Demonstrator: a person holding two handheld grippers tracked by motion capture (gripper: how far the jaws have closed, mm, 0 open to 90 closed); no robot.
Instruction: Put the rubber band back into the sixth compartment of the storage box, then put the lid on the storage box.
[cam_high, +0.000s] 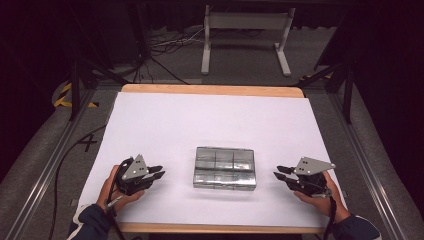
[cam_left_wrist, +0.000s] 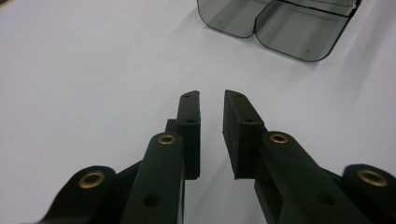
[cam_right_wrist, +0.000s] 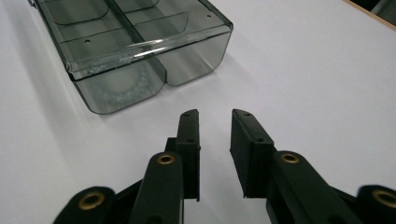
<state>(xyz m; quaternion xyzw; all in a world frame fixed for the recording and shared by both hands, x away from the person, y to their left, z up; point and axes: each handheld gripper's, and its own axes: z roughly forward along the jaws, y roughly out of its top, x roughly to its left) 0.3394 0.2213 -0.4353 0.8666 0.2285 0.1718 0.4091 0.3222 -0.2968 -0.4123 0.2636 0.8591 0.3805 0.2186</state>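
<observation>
A wooden table (cam_high: 210, 90) is covered by a large white sheet (cam_high: 200, 125), on which a clear grey compartment box (cam_high: 224, 168) is set near the person's edge, roughly midway between the two grippers. The box is divided into several compartments, and its rounded corners are seen in the left gripper view (cam_left_wrist: 280, 28) and the right gripper view (cam_right_wrist: 135, 51). The left gripper (cam_high: 156, 172) is held just above the sheet to the left of the box, apart from it, with its jaws parted by a narrow gap and nothing gripped (cam_left_wrist: 212, 133). The right gripper (cam_high: 281, 172) is held to the right of the box, also apart from it, its jaws likewise narrowly parted and empty (cam_right_wrist: 215, 149).
</observation>
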